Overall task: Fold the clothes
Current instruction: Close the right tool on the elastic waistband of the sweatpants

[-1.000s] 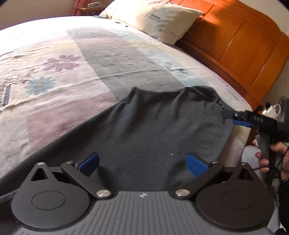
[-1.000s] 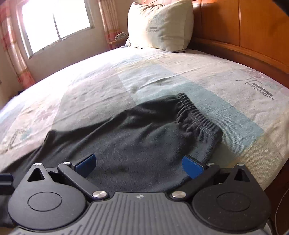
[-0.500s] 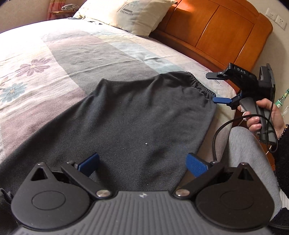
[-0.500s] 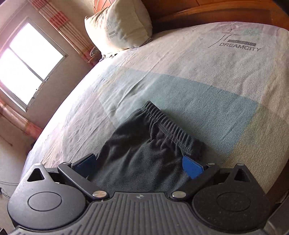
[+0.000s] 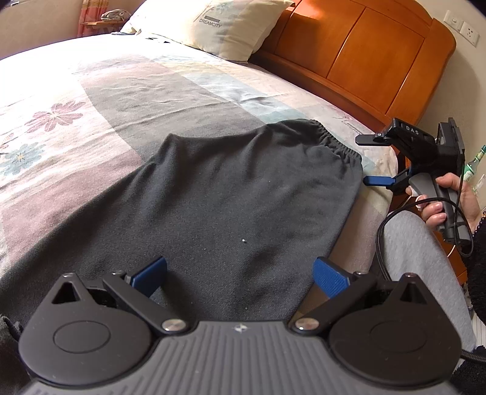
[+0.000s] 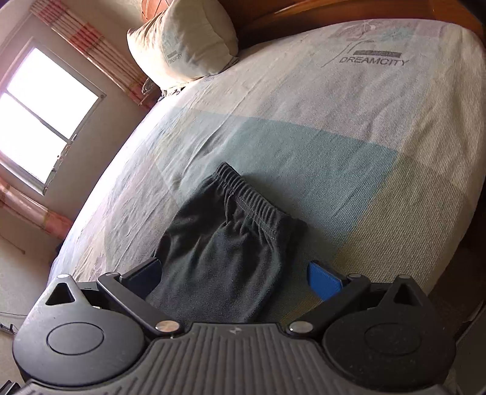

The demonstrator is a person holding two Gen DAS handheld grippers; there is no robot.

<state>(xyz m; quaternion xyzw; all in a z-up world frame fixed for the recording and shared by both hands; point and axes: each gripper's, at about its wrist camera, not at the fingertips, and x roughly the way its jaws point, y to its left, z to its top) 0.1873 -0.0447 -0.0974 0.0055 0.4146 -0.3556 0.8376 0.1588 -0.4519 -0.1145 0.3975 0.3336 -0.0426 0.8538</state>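
Dark grey sweatpants [image 5: 243,194] spread flat on the bed [image 5: 121,91], gathered elastic waistband [image 5: 334,142] toward the headboard [image 5: 364,54], near the bed's edge, legs running back under and past the left gripper [image 5: 240,273]. Soft, light knit by the look of it: likely to drape and sag when lifted, to bunch rather than slide, with nothing fragile about it. Best taken by the thicker waistband [image 6: 252,197] corners or along a side seam, where a pinch gets several layers at once. Whether already doubled leg over leg: cannot tell from here.

Left gripper spread wide just above the cloth, nothing between the blue pads [image 5: 148,273], touching or not unclear. Right gripper [image 5: 375,161] also spread wide, held off the bed's edge beside the waistband corner, holding nothing, gripped by a hand [image 5: 449,200]. Pillow [image 5: 218,24] well apart, up by the headboard
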